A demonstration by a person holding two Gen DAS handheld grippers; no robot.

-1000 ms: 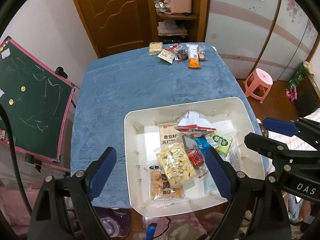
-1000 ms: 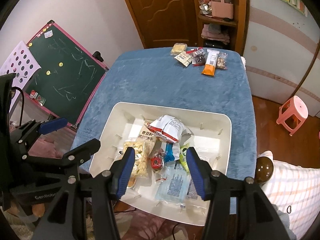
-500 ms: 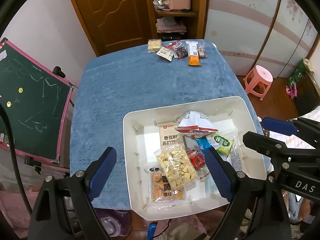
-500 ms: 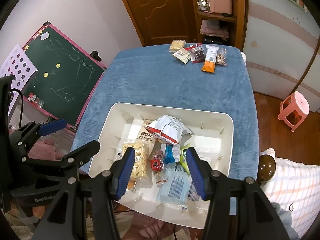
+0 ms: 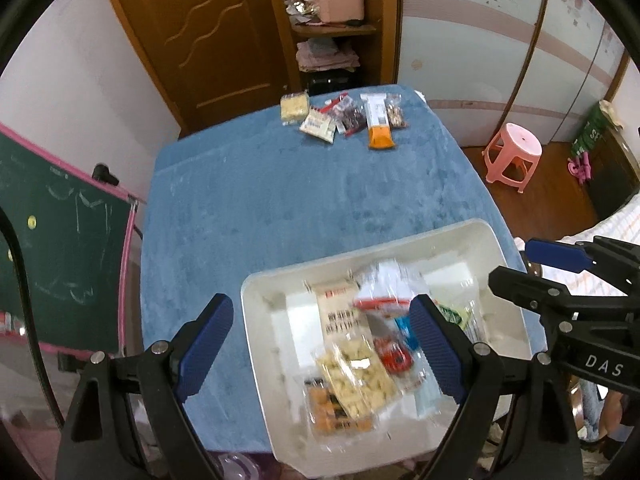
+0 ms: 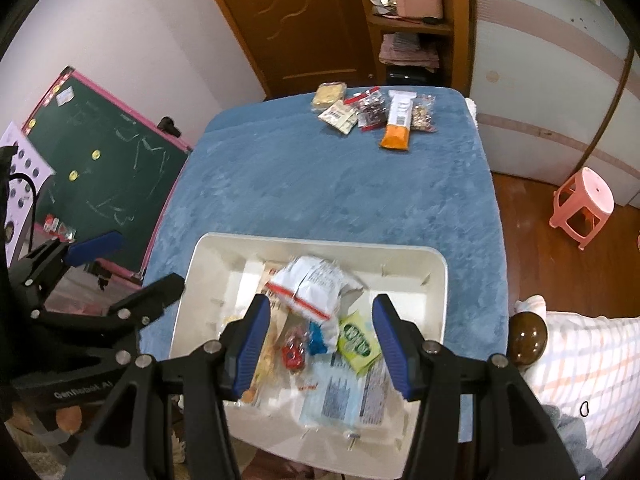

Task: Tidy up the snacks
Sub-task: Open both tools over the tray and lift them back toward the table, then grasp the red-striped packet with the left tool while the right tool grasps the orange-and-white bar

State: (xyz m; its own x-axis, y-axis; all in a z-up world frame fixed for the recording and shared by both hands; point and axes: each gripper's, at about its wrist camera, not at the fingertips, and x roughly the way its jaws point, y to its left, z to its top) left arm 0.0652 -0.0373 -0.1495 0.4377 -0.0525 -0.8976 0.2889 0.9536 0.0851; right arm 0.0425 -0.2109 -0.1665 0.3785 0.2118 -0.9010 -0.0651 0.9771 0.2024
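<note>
A white bin (image 6: pixel 208 276) sits on the near edge of a table covered in blue plush cloth (image 6: pixel 340 184), and it holds a loose heap of snack packets. Nearest the right gripper lies a clear pouch with pale blue print (image 6: pixel 340 396), then a green packet (image 6: pixel 356 338), a small red sweet (image 6: pixel 293 354) and a white crumpled bag with a red stripe (image 6: pixel 316 284) resting on top of the pile. From the left wrist view the same bin (image 5: pixel 260 344) shows a clear bag of pale yellow pieces (image 5: pixel 360 376) overlapping an orange-snack pack (image 5: pixel 332 408), with a beige printed pack (image 5: pixel 344 316) behind them; much of this is blurred. The left gripper (image 5: pixel 320 352) hangs above the bin's near left part, its blue pads spread wide and gripping nothing. The right gripper (image 6: pixel 320 344) hovers over the middle of the heap, fingers likewise parted and empty. Well apart, at the table's far edge, a second group of snacks (image 6: pixel 372 114) lies in a row, among them an orange-and-white packet (image 6: pixel 397 128) and a yellow cracker pack (image 6: pixel 329 94).
</note>
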